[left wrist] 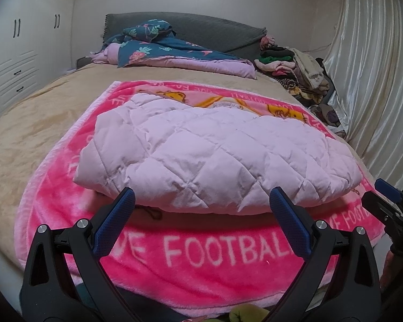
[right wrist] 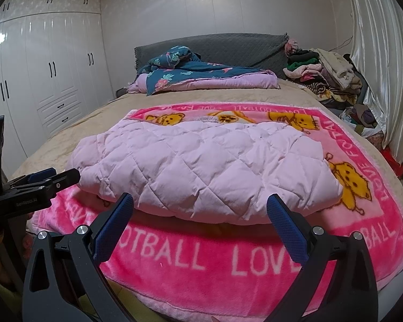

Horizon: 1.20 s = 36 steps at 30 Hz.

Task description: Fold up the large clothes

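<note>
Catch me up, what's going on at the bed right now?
A person holds two grippers over the near edge of the bed. A pale pink quilted jacket lies folded into a bundle on a pink blanket. The left gripper and right gripper are both open, just short of the jacket's near edge, holding nothing. A pile of clothes sits far right.

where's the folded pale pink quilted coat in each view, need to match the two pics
Left wrist view: the quilted coat fills the centre, just beyond the open left claw.
Right wrist view: it lies centre, slightly left, just beyond the open right claw.
Shared landmark: the pink football blanket under the coat, its white lettering running along the near edge in both views.
</note>
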Tool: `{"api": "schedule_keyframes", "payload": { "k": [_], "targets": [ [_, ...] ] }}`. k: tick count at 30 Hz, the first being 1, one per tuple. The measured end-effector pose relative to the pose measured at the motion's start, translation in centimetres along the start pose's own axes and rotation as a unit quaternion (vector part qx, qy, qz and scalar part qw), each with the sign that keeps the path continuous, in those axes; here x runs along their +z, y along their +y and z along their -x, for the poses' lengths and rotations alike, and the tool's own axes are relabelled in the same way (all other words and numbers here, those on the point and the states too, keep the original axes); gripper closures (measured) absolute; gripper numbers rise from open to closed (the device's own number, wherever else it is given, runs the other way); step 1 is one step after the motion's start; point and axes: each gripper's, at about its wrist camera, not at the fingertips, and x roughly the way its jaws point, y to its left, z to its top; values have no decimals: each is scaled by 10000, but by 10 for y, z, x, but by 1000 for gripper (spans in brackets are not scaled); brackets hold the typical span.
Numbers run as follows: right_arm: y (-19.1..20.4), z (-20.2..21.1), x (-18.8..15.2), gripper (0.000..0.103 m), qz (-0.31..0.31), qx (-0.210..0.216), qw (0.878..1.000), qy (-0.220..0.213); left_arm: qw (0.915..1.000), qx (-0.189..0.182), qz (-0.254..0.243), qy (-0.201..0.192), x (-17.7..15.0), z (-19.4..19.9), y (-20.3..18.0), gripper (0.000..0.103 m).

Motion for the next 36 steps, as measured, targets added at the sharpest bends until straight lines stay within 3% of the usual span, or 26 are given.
{"api": "schedule_keyframes", "payload": {
  "k": [36],
  "targets": [
    [-1,1,1,4,33,-29,10000,0,10000,18,5,63,-3,2,-1,9]
  ]
}}
